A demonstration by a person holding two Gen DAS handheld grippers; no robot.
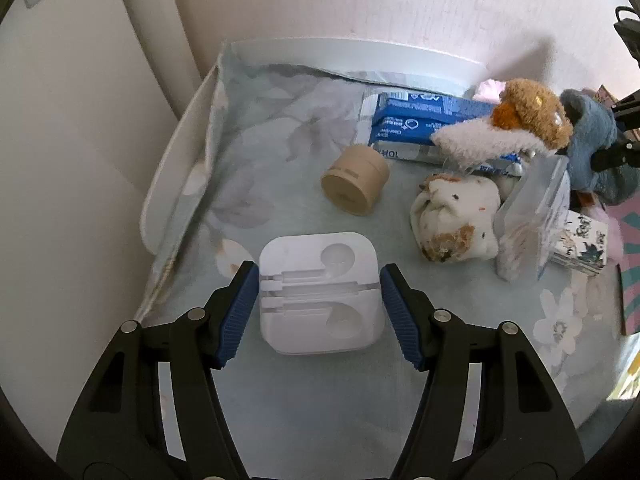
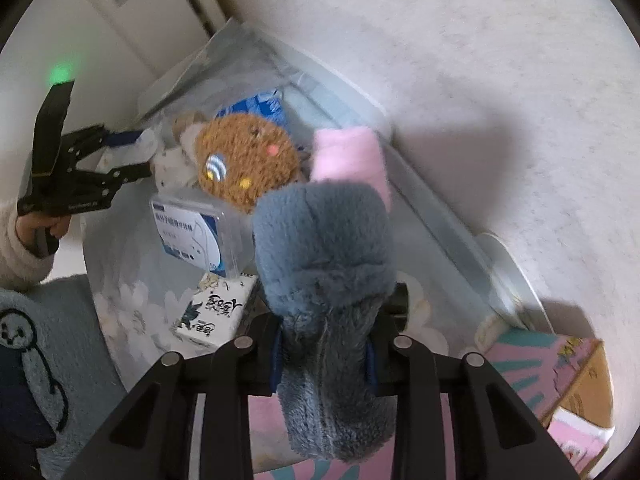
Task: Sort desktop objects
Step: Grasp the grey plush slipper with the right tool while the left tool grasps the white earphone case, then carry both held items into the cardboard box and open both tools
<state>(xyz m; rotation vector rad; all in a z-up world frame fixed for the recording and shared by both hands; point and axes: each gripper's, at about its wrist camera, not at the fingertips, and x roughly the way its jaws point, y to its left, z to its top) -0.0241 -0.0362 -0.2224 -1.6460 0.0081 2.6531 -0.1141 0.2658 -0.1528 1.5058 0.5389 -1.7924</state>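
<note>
Floral-covered surface [image 1: 280,400] against a white wall, clutter along its far right, bare cloth on the left and near side.

The surface's raised white rim [image 1: 172,184] runs along the left and back; the open stretch lies between that rim and the pile. The blue-grey plush sock [image 2: 324,280], thick and fuzzy, is clamped between the right gripper [image 2: 324,356] fingers, lifted above the pile's right end. Under it sit a brown fuzzy sock [image 2: 248,164], a blue tissue pack [image 1: 416,120], a clear plastic box [image 2: 200,232], a white wadded cloth [image 1: 456,216] and a small printed carton [image 2: 216,312]. The white square earphone case [image 1: 320,292] lies flat near the front, the left gripper [image 1: 320,308] fingers spread on either side of it, its left pad just beside the edge. A tan cylinder [image 1: 356,184] lies on its side behind the case.
</note>
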